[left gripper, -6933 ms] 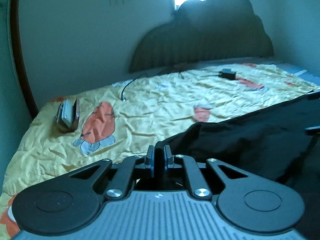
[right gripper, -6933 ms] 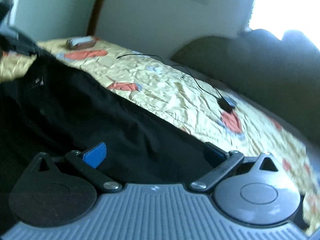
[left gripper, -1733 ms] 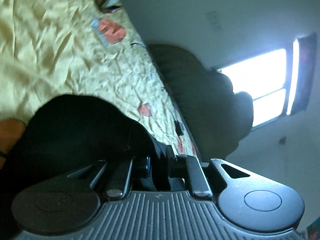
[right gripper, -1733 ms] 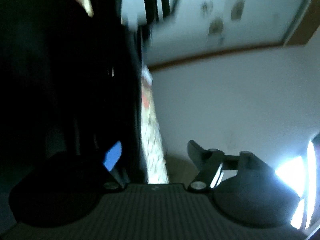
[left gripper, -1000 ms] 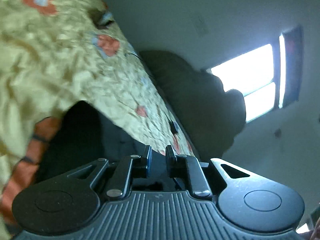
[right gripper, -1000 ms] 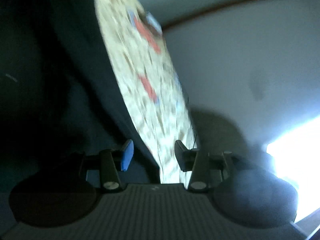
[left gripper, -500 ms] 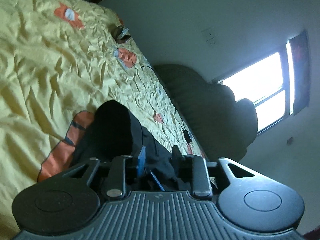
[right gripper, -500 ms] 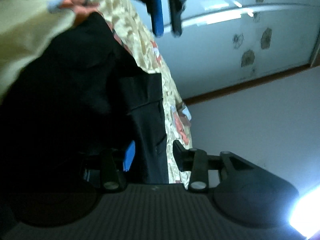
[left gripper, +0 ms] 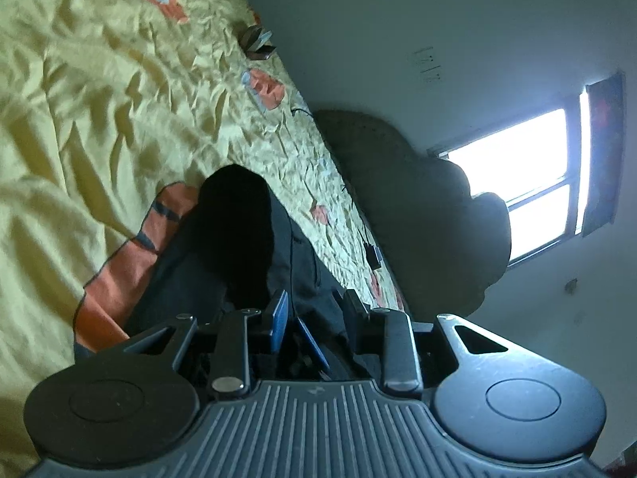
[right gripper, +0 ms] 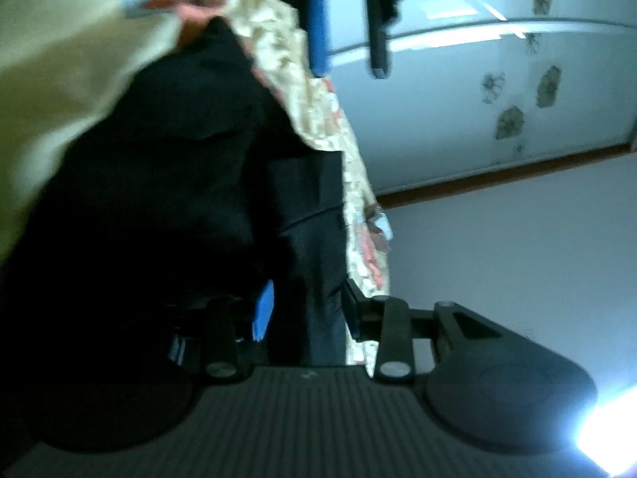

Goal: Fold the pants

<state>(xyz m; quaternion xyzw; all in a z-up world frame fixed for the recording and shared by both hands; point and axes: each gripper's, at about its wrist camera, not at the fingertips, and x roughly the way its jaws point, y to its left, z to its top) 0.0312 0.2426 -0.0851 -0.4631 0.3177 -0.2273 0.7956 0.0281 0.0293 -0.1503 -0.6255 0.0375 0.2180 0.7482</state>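
The black pants lie bunched on the yellow bedsheet, just ahead of my left gripper. Its jaws stand apart with black cloth lying loose between them. In the right wrist view the pants fill the left and middle. My right gripper is open with a fold of the dark cloth between its fingers, not clamped. The left gripper also shows at the top of the right wrist view, jaws apart, above the pants.
A dark headboard runs along the bed's far side under a bright window. A black charger and cable lie on the sheet near it. A small folded object rests at the bed's far corner.
My left gripper has let go of the pants and its jaws have opened. The right gripper's jaws have opened wider. Both cameras have swung, and the pants now lie on the bed.
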